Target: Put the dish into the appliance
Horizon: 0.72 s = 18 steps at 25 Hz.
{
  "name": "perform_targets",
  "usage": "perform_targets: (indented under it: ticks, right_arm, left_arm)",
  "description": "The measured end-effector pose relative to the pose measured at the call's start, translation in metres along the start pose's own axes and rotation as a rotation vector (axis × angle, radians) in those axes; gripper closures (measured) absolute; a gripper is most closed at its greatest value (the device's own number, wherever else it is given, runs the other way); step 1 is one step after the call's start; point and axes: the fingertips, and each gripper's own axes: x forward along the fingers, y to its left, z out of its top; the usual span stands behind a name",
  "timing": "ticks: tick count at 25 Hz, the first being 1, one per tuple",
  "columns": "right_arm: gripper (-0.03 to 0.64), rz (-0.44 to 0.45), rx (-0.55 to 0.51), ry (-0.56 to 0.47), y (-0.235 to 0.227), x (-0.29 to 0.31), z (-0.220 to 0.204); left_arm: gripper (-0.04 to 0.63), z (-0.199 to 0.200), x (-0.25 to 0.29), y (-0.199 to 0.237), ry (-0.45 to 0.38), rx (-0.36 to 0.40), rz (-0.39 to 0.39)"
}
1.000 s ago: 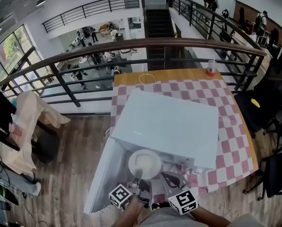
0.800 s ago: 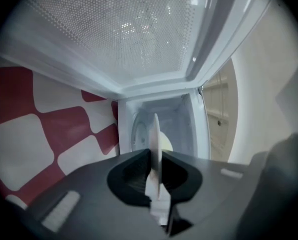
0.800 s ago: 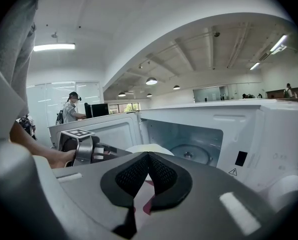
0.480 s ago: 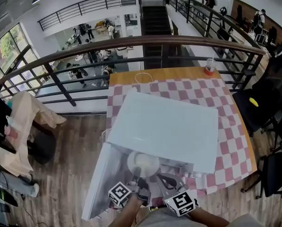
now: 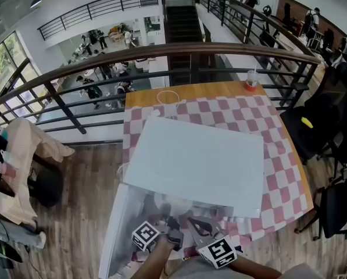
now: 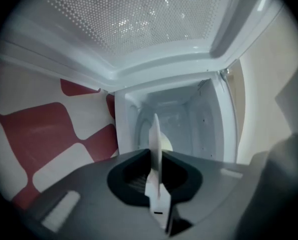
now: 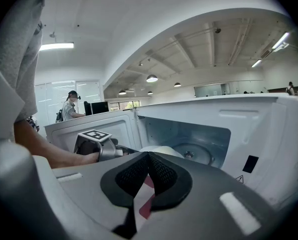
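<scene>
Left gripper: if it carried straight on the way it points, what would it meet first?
Shut on the plate, the left gripper points into the open microwave. The way in looks free; the plate would probably meet the cavity's back wall first.

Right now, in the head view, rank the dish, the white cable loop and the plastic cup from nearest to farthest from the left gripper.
1. The dish, clamped in the left gripper at the microwave mouth.
2. The white cable loop, behind the microwave at the table edge.
3. The plastic cup, at the far right corner.
</scene>
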Motion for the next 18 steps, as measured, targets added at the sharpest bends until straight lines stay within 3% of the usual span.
perform_targets:
  ticks: [18]
  right_arm:
    - [0.618, 0.001, 0.031, 0.020, -0.016, 0.021, -0.003]
  left_arm:
    - [0.563, 0.008, 0.047, -0.001, 0.035, -0.013, 0.029]
